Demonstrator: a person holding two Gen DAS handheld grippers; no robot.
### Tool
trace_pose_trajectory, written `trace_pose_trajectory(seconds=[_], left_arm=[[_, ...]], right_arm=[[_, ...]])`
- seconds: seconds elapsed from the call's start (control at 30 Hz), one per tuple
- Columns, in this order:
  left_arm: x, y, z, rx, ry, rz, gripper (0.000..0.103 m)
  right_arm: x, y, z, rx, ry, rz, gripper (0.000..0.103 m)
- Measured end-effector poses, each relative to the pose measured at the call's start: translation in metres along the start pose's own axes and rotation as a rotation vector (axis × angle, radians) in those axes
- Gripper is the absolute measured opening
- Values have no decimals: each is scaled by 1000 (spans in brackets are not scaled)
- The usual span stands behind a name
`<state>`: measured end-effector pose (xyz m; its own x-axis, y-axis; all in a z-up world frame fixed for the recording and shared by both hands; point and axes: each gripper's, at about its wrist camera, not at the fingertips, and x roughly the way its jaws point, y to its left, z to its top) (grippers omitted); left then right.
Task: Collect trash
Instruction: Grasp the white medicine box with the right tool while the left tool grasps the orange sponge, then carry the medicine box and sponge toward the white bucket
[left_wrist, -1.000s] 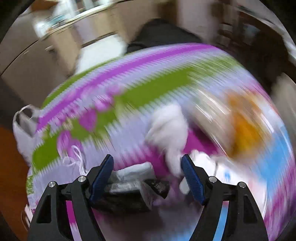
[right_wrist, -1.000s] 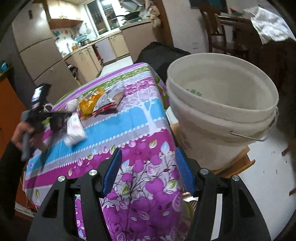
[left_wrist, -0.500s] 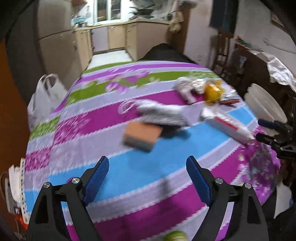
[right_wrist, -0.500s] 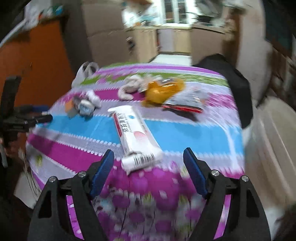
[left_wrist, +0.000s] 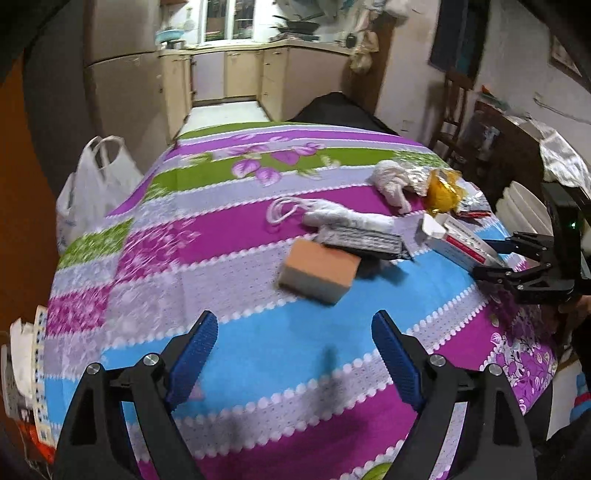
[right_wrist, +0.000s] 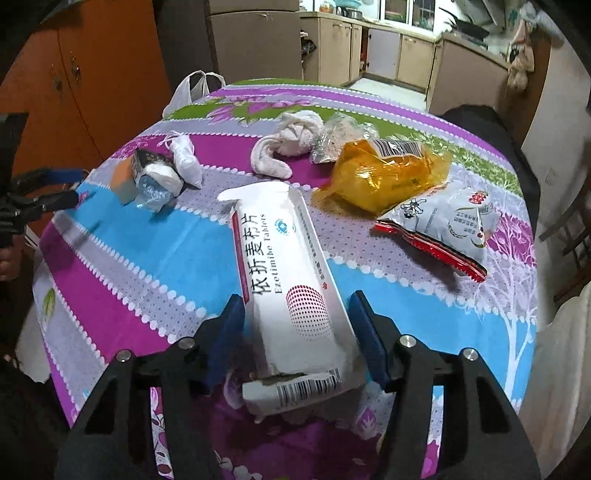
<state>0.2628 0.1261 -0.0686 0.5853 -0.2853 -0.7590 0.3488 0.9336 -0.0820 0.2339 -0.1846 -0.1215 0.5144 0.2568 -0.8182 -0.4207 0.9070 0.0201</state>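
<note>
A white tablet box (right_wrist: 291, 291) lies on the flowered tablecloth (right_wrist: 155, 251); my right gripper (right_wrist: 297, 332) is open, its jaws either side of the box's near end. The box also shows in the left wrist view (left_wrist: 461, 242). My left gripper (left_wrist: 293, 354) is open and empty above the blue stripe, short of an orange sponge (left_wrist: 319, 271). More trash lies beyond: a yellow wrapper (right_wrist: 388, 173), a silver and red snack bag (right_wrist: 443, 225), white crumpled tissue (right_wrist: 291, 144), a dark foil packet (left_wrist: 364, 242).
A white plastic bag (left_wrist: 92, 184) hangs at the table's left edge. A white bucket (left_wrist: 517, 206) stands past the right edge. A dark chair back (left_wrist: 340, 110) is at the far end. An orange cabinet (right_wrist: 85, 66) is on the left.
My right gripper swung from the bucket to the table and now straddles the tablet box. My left gripper pulled back from the trash pile toward the near edge.
</note>
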Motion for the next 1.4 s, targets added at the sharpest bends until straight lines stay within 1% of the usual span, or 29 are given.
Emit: trace_pose_trajectory(seconds=[0.03,0.17,0.23,0.33,0.4,0.43,0.47,0.57,0.63,0.73,0.9,1.0,1.07,1.17,1.33,1.4], left_arm=[[5,-4,3,29,-9,-10,85],[28,-12,14,72,-22,-1,85],[45,-17,18,104,-16,34,85],[66,-24,20,157,17,73,85],[69,-23,22,142,15,64,76],[70,-22,23,124,21,36,64],[69,-21,24,113,20,36,55],[65,-20,19,102,17,52,53],[58,-20,13,94,24,57,52],[43,-20,-1,72,26,39,51],[17,-18,-20,34,22,28,50],[0,-22,-26,21,-3,14,50],[-9,-30,-28,35,-19,6,50],[-12,-46,-28,70,-15,59,50],[-24,-65,-27,42,-51,116,50],[-28,-79,-27,64,-61,152,50]], right_arm=[[0,1,0,7,-4,-2,51],[-6,1,-8,72,-27,-9,45],[-10,0,-13,122,-39,-5,43],[-16,-3,-21,206,-57,12,41],[-22,-6,-28,254,-63,32,40],[-25,-7,-30,274,-69,42,40],[-29,-8,-33,295,-75,53,40],[-40,-9,-39,348,-92,84,40],[-47,-7,-42,370,-105,91,40],[-52,-3,-47,381,-109,110,40],[-52,9,-53,388,-105,120,40],[-49,16,-55,395,-94,119,40],[-51,24,-54,390,-94,113,40],[-59,36,-49,377,-107,108,40],[-78,57,-40,340,-139,73,40],[-88,61,-38,339,-156,57,40]])
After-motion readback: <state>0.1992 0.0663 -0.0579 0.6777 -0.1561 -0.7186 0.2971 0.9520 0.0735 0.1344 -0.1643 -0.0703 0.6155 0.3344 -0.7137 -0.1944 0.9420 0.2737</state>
